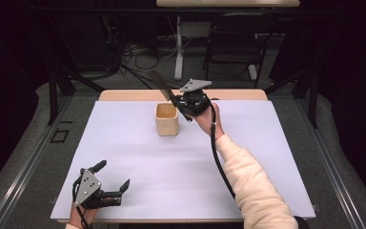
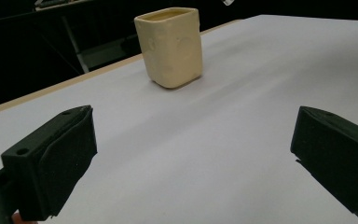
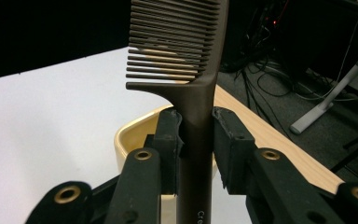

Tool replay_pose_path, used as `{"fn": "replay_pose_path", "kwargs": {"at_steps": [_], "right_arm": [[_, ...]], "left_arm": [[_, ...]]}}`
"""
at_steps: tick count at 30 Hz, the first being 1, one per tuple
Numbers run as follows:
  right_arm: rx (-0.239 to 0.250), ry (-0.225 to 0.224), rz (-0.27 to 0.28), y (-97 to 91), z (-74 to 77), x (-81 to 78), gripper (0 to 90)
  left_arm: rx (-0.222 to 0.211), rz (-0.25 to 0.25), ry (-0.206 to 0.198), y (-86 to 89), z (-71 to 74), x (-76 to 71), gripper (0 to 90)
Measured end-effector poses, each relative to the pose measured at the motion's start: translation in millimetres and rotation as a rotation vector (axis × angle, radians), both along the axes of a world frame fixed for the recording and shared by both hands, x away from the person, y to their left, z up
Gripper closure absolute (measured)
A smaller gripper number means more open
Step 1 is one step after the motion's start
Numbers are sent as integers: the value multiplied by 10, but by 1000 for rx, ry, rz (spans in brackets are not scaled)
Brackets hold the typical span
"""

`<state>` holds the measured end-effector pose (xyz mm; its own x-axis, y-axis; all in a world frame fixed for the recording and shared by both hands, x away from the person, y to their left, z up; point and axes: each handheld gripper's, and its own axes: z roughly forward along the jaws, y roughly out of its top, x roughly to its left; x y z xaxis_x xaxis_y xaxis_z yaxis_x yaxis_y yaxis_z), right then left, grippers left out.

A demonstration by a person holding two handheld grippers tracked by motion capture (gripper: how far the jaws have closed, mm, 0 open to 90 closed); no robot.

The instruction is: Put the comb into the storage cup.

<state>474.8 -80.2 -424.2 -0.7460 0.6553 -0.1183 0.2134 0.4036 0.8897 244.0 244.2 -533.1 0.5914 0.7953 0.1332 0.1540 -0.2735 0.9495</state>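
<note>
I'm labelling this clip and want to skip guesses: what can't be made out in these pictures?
- Comb: its handle end is cut off by the bottom edge of the right gripper view; the print there reads partly.
- Cup: the bottom inside is hidden by its own wall in the high view.
- Right tongs: tips are dark and too small in the high view.

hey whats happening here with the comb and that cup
A person works at a white table with a gripper in each hand. The right gripper is shut on the handle of a dark comb, holding it just above and beside the open cream cup, teeth end pointing up and away. The left gripper rests open near the table's front left corner, holding nothing.
</note>
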Motion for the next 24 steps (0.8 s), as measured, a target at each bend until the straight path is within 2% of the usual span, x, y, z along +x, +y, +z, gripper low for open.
{"fn": "replay_pose_path", "kwargs": {"at_steps": [2,9,13,24], "right_arm": [[14,-3,-2,6,-2,-4,719],[13,-14,-12,35,13,6,718],[28,-20,-18,54,9,11,718],[25,-50,-16,153,28,24,718]], "left_arm": [[2,0,-2,-5,0,-3,2],[4,-1,0,0,-1,0,2],[2,0,-1,0,0,-3,3],[2,-1,-1,1,0,-4,3]]}}
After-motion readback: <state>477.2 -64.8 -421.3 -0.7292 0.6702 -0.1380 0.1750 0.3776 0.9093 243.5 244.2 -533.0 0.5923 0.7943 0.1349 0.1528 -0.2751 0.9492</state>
